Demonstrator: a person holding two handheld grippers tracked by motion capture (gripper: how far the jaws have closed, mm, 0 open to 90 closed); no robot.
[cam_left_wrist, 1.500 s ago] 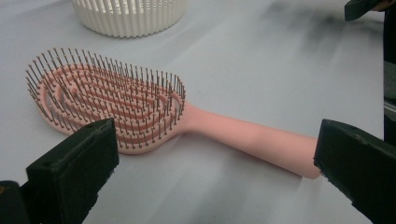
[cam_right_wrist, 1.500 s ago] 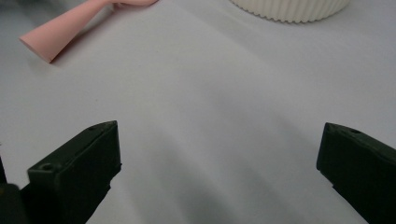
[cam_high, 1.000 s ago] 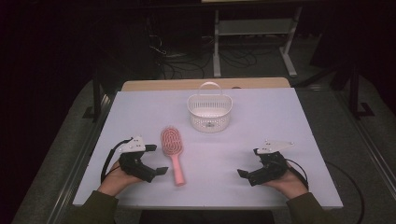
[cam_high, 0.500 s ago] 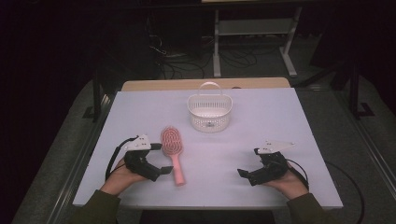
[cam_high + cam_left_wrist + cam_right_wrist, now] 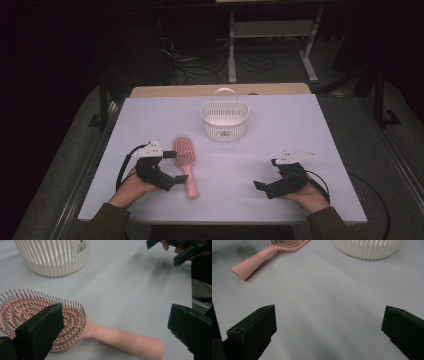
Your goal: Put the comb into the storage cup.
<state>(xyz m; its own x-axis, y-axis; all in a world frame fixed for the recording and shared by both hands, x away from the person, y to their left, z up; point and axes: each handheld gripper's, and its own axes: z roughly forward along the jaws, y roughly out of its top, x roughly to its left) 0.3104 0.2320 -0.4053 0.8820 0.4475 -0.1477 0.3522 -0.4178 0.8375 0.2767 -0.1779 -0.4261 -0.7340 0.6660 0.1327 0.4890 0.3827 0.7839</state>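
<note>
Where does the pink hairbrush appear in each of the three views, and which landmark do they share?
High view: pink hairbrush left of centre, beside the left gripper.
Left gripper view: bottom left, between the jaws.
Right gripper view: top left.
Shared landmark: white basket.
</note>
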